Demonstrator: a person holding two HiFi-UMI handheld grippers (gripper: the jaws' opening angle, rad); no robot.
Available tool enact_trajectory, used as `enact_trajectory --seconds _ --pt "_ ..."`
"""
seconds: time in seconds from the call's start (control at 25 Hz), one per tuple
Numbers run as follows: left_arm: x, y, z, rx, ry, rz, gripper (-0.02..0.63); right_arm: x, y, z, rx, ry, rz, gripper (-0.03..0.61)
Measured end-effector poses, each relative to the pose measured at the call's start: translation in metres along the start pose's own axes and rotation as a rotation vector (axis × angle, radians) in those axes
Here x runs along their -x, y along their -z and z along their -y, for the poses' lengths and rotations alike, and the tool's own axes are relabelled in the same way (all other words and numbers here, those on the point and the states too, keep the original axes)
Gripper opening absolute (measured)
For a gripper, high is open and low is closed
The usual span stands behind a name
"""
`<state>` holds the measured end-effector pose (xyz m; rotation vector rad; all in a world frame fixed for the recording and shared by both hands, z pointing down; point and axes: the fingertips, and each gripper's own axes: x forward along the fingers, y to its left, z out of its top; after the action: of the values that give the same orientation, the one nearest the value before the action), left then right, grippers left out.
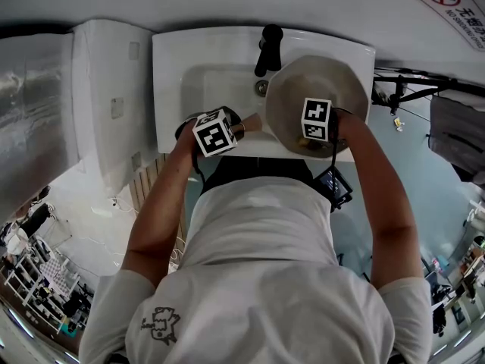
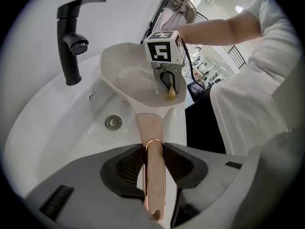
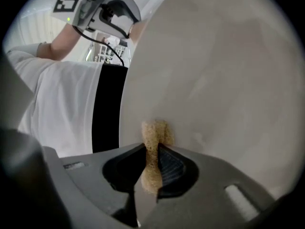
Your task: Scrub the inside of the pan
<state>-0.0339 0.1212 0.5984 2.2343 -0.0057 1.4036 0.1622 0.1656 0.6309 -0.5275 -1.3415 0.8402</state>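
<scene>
A cream pan (image 1: 318, 89) with a copper-pink handle (image 2: 151, 142) is held tilted over the white sink (image 1: 208, 82). My left gripper (image 2: 153, 162) is shut on the handle's end, seen in the head view under its marker cube (image 1: 214, 133). My right gripper (image 3: 151, 162) is shut on a small tan sponge (image 3: 153, 137), which presses against the pan's pale inner wall (image 3: 219, 80) near the rim closest to me. In the left gripper view the right gripper (image 2: 169, 82) and sponge (image 2: 170, 94) sit inside the pan at its near right side.
A black tap (image 2: 71, 32) stands at the back of the sink, its spout beside the pan's far rim. The drain (image 2: 113, 122) lies below the pan. The person's torso stands close against the sink's front edge.
</scene>
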Motion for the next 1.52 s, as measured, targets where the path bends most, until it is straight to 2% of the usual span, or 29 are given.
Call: enact_trajectory --seconds 0.16,0.28,0.48,0.6,0.72,0.84,0.92,1.04,1.2,1.52 --pt "0.001 -0.001 0.0 0.001 0.005 0.006 0.14 0.004 0.03 0.006 -0.04 0.028 -0.148 0.063" --pt "0.001 -0.001 0.0 0.002 0.008 0.01 0.14 0.011 0.049 0.016 -0.076 0.094 -0.255 0.064" --pt "0.002 -0.001 0.0 0.0 0.012 0.016 0.14 0.048 0.087 0.051 -0.163 0.35 -0.459 0.061" --pt "0.003 -0.002 0.0 -0.003 0.014 0.02 0.14 0.062 0.087 0.092 -0.154 0.55 -0.485 0.061" --pt "0.003 -0.003 0.0 -0.007 0.016 0.023 0.14 0.092 0.073 0.131 -0.132 0.812 -0.428 0.063" --pt "0.002 -0.003 -0.001 -0.008 0.017 0.027 0.14 0.13 0.049 0.151 -0.101 1.042 -0.289 0.063" --pt "0.002 -0.003 -0.001 -0.006 0.018 0.027 0.14 0.146 0.031 0.156 -0.049 1.152 -0.208 0.063" --pt "-0.001 -0.002 -0.002 -0.009 0.012 0.021 0.14 0.161 0.01 0.156 0.036 1.271 -0.128 0.063" --pt "-0.004 0.001 -0.005 -0.002 0.008 0.019 0.14 0.167 -0.007 0.154 0.11 1.356 -0.064 0.063" --pt "-0.008 0.004 -0.008 0.007 0.002 0.044 0.14 0.168 -0.037 0.126 0.158 1.366 0.094 0.06"
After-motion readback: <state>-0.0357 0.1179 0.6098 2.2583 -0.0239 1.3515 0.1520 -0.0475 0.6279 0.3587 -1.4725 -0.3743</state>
